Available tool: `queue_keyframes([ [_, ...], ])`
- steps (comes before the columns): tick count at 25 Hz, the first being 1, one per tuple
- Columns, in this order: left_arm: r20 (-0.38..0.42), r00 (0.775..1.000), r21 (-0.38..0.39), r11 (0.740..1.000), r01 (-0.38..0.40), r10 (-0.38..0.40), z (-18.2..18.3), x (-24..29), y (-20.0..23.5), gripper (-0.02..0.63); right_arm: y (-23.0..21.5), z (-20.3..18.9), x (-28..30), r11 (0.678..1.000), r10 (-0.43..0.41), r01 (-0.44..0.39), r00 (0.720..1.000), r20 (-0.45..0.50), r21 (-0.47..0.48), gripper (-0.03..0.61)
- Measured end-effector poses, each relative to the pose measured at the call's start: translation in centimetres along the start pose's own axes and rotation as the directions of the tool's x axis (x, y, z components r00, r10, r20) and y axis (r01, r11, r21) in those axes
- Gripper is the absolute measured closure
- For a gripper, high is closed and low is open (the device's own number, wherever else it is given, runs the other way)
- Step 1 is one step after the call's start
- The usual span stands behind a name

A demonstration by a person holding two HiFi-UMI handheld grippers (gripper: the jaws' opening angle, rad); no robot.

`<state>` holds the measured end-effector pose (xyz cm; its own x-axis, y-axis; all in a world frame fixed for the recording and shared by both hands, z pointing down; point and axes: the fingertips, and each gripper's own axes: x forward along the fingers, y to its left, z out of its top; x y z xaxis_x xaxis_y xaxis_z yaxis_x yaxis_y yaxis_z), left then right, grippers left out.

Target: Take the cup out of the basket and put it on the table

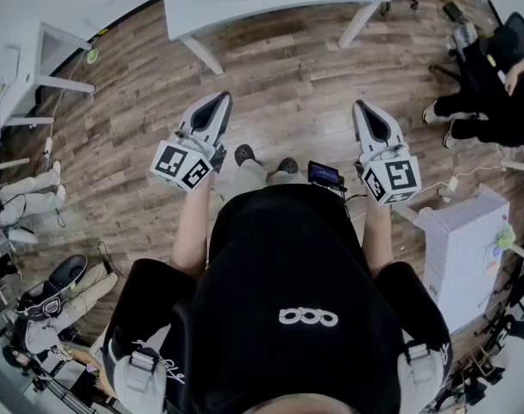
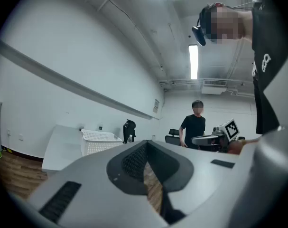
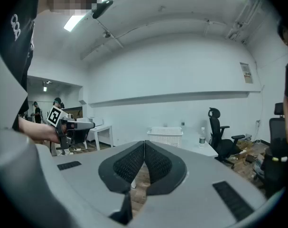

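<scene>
Head view: closed, empty left claw (image 1: 222, 100)

I find no legible word or number in any view. Closest to a brand is a white mark of linked rings (image 1: 307, 317) on the chest of the black shirt (image 1: 287, 248) — a figure, not letters I can read. Left marker cube (image 1: 182, 166) and right marker cube (image 1: 391, 179): black-and-white square codes, no characters. Wall notice (image 3: 246, 72), right gripper view: print too small to read. Wall sheet (image 2: 156, 106), left gripper view — likewise illegible. Small screen (image 1: 325, 174) beside the right arm: nothing readable.
</scene>
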<state>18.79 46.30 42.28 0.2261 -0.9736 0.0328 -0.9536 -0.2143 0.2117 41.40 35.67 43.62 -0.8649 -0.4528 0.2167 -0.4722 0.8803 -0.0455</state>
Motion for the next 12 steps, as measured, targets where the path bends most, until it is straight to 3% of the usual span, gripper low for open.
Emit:
queue_keyframes([
  [12, -0.002, 1.000, -0.017, 1.000, -0.024, 0.024, -0.2, 4.3, 2.6, 0.606, -4.1, -0.6, 4.1, 0.999, 0.013, -0.012, 1.000, -0.025, 0.043, 0.554],
])
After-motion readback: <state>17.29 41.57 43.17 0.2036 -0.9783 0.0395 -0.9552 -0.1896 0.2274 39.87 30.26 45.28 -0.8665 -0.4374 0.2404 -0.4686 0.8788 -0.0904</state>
